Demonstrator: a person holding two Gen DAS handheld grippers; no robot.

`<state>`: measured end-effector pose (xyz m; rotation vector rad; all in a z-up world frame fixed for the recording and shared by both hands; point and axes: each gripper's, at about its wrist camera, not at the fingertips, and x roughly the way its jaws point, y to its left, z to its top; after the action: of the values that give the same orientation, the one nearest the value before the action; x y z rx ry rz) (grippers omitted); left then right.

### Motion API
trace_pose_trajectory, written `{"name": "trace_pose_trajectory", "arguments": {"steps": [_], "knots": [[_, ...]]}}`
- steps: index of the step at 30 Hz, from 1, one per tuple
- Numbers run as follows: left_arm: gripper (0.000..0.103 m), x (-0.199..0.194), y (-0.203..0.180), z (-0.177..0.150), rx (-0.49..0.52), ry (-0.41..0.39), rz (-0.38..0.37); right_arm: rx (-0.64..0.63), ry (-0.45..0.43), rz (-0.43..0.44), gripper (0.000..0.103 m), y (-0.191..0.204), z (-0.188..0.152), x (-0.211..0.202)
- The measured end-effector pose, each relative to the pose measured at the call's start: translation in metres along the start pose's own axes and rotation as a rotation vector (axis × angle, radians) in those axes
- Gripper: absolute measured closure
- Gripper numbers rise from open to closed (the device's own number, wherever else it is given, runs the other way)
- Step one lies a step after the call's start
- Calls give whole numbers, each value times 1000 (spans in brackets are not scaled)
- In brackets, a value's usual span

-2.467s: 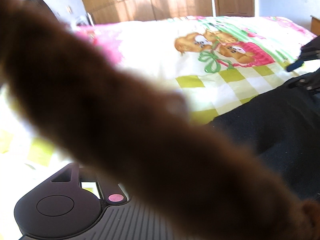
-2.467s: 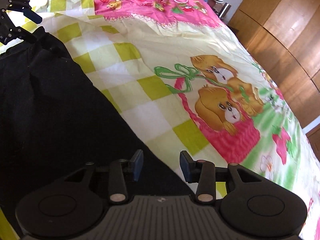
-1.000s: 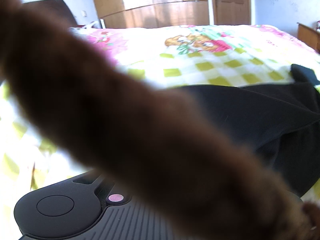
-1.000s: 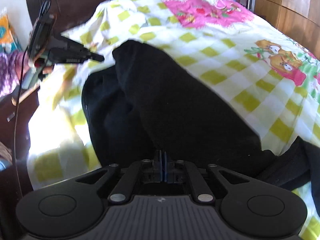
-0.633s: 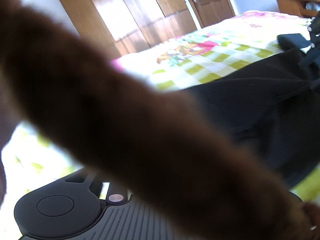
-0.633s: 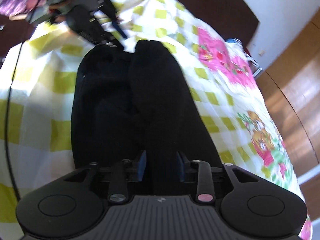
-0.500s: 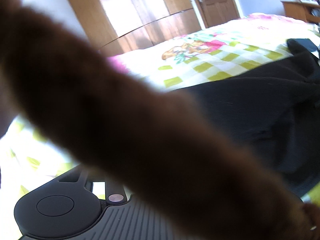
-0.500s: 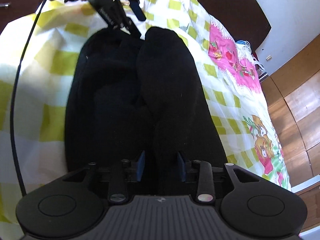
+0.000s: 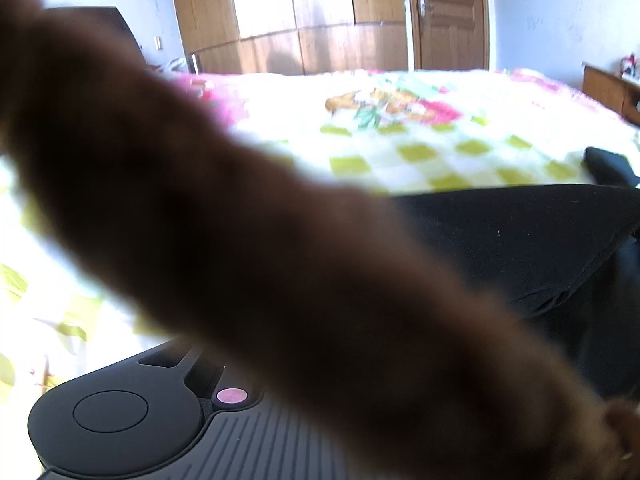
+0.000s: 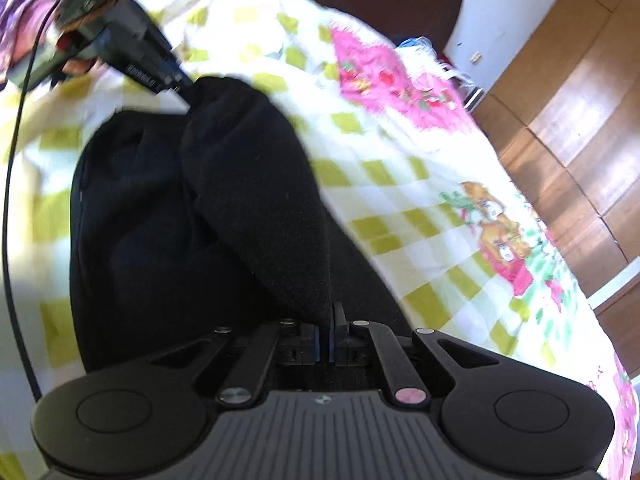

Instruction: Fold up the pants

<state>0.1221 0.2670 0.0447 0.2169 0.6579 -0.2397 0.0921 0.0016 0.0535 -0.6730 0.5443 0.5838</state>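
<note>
Right tool: jaws closed on a raised fold of the black fleece pants, having just been closing; the cloth runs up from the pads toward 11 o'clock.
Left tool: seen from the right wrist at 10 o'clock, its tip touching the far end of the same fold; its jaws have just been closing and now stand closed, the cloth at the tip hiding whether it is pinched.
Left wrist view: a blurred brown furry sleeve crosses the lens and hides the fingers.
Pants: spread on the bed, a lower layer lying at 9 o'clock of the fold.
Bed: white cover with yellow-green checks and pink print.
Background: wooden wardrobe at 2 o'clock.
</note>
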Motion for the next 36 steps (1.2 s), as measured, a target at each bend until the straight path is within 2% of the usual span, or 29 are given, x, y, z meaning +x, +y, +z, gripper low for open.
{"name": "trace_pose_trajectory", "arguments": {"steps": [3,6,9,10,12,14,16,19,23,25,27,28,29,31,33,36], "knots": [[94,-39,1,6,-4,-60,-11,60,-39,19,83,-4,7,-40],[93,-60,-3,-4,23,-66,5,45,-35,44,83,14,-3,-53],[93,-47,-12,-32,33,34,20,65,66,148,83,53,-27,-25],[93,-42,-14,-43,30,67,26,21,79,161,83,70,-36,-17],[93,-34,-17,-61,9,122,26,-17,93,148,82,89,-48,-3],[92,-30,-19,-70,20,142,62,25,111,140,82,91,-51,9],[90,-32,-15,-68,-14,132,74,30,139,141,81,89,-49,12],[87,-44,-16,-60,33,101,138,19,92,142,79,86,-46,1],[87,-63,-18,-55,2,51,162,63,97,126,77,87,-50,2],[87,-70,-29,-54,5,10,135,77,114,123,77,90,-49,7],[87,-66,-45,-56,16,22,87,71,110,118,74,93,-49,8],[86,-58,-52,-59,28,59,60,76,109,121,74,90,-49,7],[86,-44,-59,-64,47,128,39,90,105,124,74,86,-49,4],[86,-24,-70,-76,87,223,32,165,94,113,74,66,-51,-8],[87,-26,-74,-77,97,206,44,285,79,98,66,34,-56,-23],[87,-45,-77,-59,72,124,37,456,66,61,62,-10,-69,-38]]}}
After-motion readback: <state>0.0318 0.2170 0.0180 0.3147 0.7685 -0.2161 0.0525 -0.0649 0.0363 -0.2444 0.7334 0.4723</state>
